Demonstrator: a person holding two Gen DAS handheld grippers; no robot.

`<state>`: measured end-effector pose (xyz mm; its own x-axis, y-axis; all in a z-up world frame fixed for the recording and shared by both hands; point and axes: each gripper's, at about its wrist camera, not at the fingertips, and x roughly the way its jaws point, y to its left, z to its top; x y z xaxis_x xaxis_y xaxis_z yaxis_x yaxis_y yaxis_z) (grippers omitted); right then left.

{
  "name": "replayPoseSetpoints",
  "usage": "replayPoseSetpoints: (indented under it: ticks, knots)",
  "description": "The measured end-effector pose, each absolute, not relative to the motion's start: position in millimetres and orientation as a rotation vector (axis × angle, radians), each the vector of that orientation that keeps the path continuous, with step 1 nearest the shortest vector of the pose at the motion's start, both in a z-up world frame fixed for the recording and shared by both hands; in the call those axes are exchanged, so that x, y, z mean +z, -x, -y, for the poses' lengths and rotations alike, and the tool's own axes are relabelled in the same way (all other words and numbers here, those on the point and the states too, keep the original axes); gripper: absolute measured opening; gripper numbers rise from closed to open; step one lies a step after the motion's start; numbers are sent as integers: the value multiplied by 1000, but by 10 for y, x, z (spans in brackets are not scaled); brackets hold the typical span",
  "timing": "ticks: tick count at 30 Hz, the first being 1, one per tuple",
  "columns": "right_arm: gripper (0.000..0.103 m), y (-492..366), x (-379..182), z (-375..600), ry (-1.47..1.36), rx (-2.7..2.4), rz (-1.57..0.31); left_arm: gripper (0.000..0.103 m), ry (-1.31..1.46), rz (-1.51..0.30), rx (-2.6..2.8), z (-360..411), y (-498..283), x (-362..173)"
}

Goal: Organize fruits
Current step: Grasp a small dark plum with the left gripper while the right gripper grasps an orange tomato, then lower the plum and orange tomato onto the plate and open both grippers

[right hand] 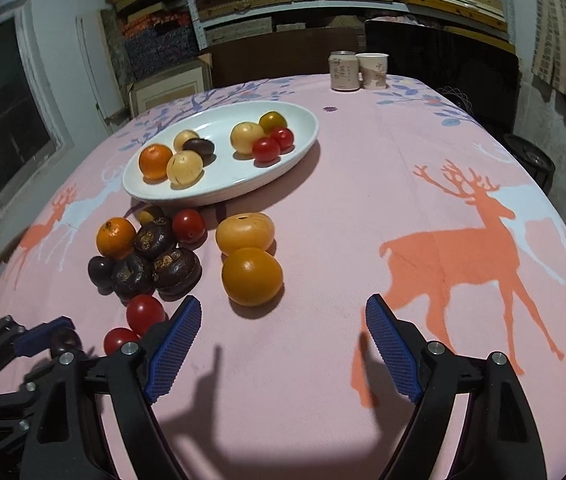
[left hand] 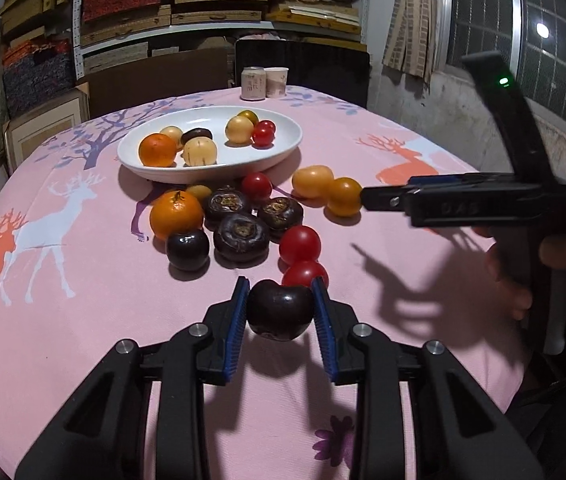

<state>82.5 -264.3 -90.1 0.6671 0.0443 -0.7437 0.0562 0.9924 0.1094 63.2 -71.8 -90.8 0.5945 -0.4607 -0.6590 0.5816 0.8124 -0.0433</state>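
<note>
- Clamped between the blue pads of my left gripper (left hand: 281, 304) sits a dark plum (left hand: 280, 309), low over the pink deer-print tablecloth (left hand: 83, 312); both pads press its sides.
- Just past that plum lie two red tomatoes (left hand: 300, 243), one touching the other, the nearer one right at my right-hand pad.
- Over on the other side, my right gripper (right hand: 283, 316) stands wide with nothing between its pads, only bare cloth below; the two orange-yellow fruits (right hand: 251, 276) lie just ahead of it, touching each other.
- Loose pile on the cloth, counted: one orange (left hand: 176, 214), one more dark plum (left hand: 187, 249), three dark brown crinkled fruits (left hand: 241, 237) packed together, one further red tomato (left hand: 256, 186), and one small yellowish fruit (left hand: 199, 191) half hidden beside the plate.
- Farther back, the white oval plate (left hand: 283, 148) holds one orange, three pale tan fruits, one dark brown fruit, one olive-yellow fruit and two red tomatoes.
- At the table's far edge stand one can (left hand: 253, 83) and one paper cup (left hand: 276, 82), side by side.
</note>
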Motion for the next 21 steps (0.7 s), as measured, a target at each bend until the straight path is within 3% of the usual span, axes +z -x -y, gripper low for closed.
replayPoseSetpoints:
  ticks: [4, 7, 8, 9, 10, 21]
  knots:
    - [83, -1045, -980, 2542, -101, -15, -903, 31, -175, -709, -611, 708, -641, -909]
    - [73, -1158, -1009, 2465, -66, -13, -916, 31, -172, -708, -616, 702, -643, -910]
    - [64, -1199, -1031, 2450, -60, -6, -927, 31, -172, -709, -618, 702, -643, -911]
    - [45, -1235, -1059, 2449, -59, -1, -944, 31, -172, -710, -618, 703, -641, -914]
    - [40, -1247, -1071, 2455, -64, 2, -949, 31, -171, -710, -616, 700, -644, -914]
    - [39, -1054, -1022, 2595, -172, 27, -908, 31, -141, -720, -610, 656, -699, -931]
